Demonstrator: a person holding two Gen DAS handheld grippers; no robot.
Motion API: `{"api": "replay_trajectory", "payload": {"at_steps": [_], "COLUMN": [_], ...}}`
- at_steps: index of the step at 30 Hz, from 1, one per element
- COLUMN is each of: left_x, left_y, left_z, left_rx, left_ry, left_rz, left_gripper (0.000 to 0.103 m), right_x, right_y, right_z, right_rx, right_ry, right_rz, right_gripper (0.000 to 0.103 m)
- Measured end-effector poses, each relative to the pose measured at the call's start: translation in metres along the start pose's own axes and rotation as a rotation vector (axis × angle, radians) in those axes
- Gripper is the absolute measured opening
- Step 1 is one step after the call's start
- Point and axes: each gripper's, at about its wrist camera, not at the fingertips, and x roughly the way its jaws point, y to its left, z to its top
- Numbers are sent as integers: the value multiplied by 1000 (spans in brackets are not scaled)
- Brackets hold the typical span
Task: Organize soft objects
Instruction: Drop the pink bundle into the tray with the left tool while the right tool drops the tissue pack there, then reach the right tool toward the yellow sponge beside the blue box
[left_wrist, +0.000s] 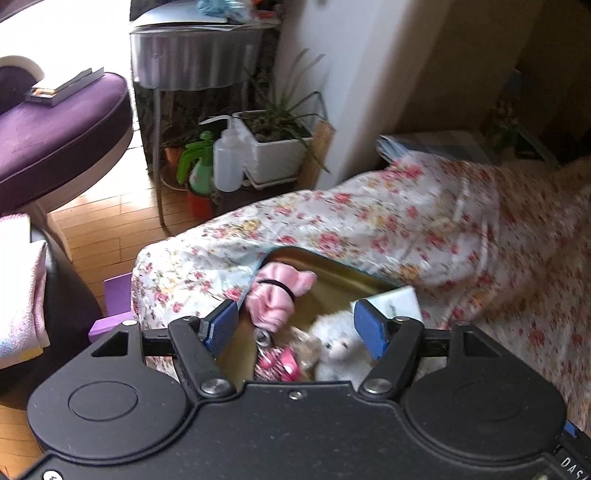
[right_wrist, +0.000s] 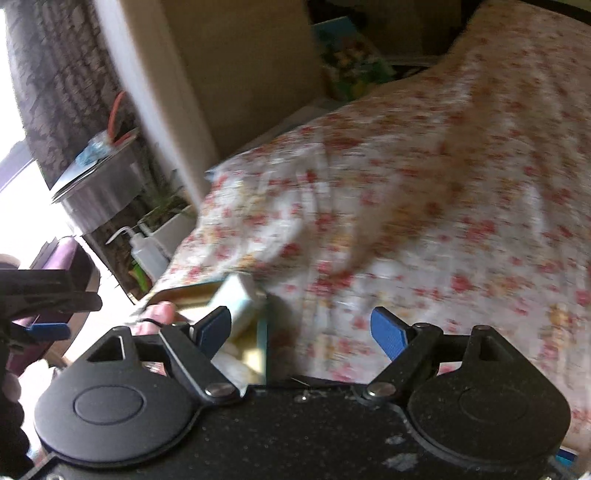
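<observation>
Two tools, both with jaws spread and nothing between the pads.

Hidden or unclear: tin box (left_wrist: 332, 284), gold inside, lies on the bed with the flowered bedcover (left_wrist: 424, 229) draped over its far rim; its near part is cut off by the left tool (left_wrist: 295, 325). Pink cloth with a black hair tie (left_wrist: 277, 295) lies in the far left corner of the box. White plush toy (left_wrist: 338, 347), a brownish plush and something pink and shiny lie lower in the box, partly behind the tool body. Pale card or small pack (left_wrist: 397, 301) stands at the right rim; what it is cannot be told. Right wrist view is blurred.

Edges and open room: box sits near the bed's corner; wooden floor (left_wrist: 103, 221) beyond, with potted plants and spray bottles. Bedcover to the right of the box lies bare.

Pose: left tool tilts down over the box. Right tool (right_wrist: 306, 332) tilts down over the bedcover just right of the box, its left pad near the pale card.
</observation>
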Motion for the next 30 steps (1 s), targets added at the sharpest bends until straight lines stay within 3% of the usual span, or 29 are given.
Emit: {"api": "replay_trajectory", "payload": {"at_steps": [6,10,17,21,26,30], "left_x": [-22,-42,-64,-68,-69,-72], "left_y": [-33,-58,-87,-94,-95,-95], "left_z": [-19,-34,-61,-78,-90,-88], "left_rx": [101,192,284,289,285,290], "left_ry": [13,-8,37,100,141,121], "left_rz": [-53,-90,-195,-257,-293,-276], "left_gripper": [66,79,79,79,79,79], "right_x": [-35,-52,-61,-68,-64,-52], "right_y": [-64,-95,-130,-126,-94,-75], "right_z": [-21,-42,-76,-86,-95,-107], "right_rx": [83,92,107,60,-68,-150], "right_ry": [-32,-45,-22,-23,-25,16], "right_rz": [-78,-138,-192,-188,-174,-183], "right_gripper": [84,84,84,85,91,91]}}
